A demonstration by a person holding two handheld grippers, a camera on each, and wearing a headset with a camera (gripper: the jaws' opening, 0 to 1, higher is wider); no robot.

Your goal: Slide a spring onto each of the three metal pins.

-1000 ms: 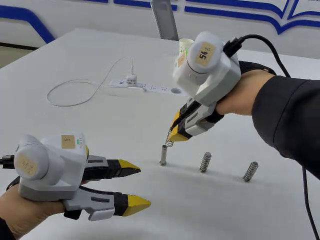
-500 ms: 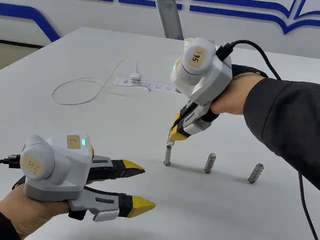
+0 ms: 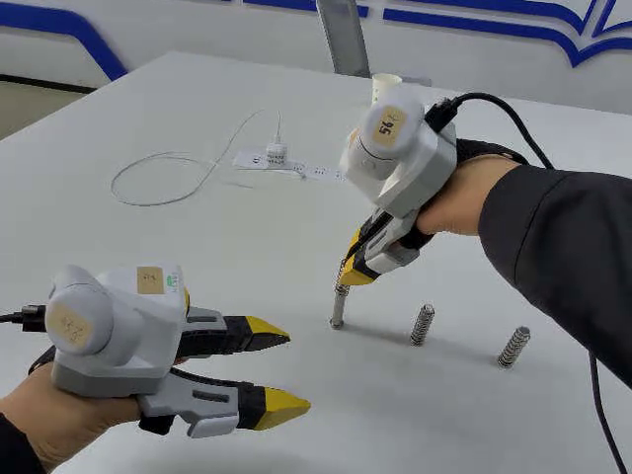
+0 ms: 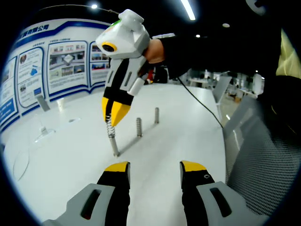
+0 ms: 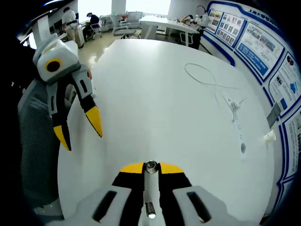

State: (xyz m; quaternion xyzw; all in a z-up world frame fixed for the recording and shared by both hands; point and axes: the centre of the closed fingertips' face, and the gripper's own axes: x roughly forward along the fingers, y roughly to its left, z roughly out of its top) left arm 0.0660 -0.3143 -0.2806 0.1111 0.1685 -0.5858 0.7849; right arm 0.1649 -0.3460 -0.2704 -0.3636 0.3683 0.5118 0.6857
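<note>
While right gripper (image 3: 351,276) pinches spring (image 4: 109,126), power strip (image 3: 296,168), cup (image 3: 386,85) behind.

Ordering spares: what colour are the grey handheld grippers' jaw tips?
Yellow, on black jaws; clearest on the fingertips of the left gripper, left gripper view.

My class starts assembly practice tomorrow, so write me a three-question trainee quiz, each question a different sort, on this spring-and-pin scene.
1. True or false: the left hand-held gripper is open and holds nothing.
2. How many pins already wear a spring? A one, B two, C three.
3. Fill in: the right hand-held gripper grips a spring over the top of the bare ____.
Key: 1 true. 2 B: the middle pin's spring and the end pin's spring are on. 3 pin.
</note>
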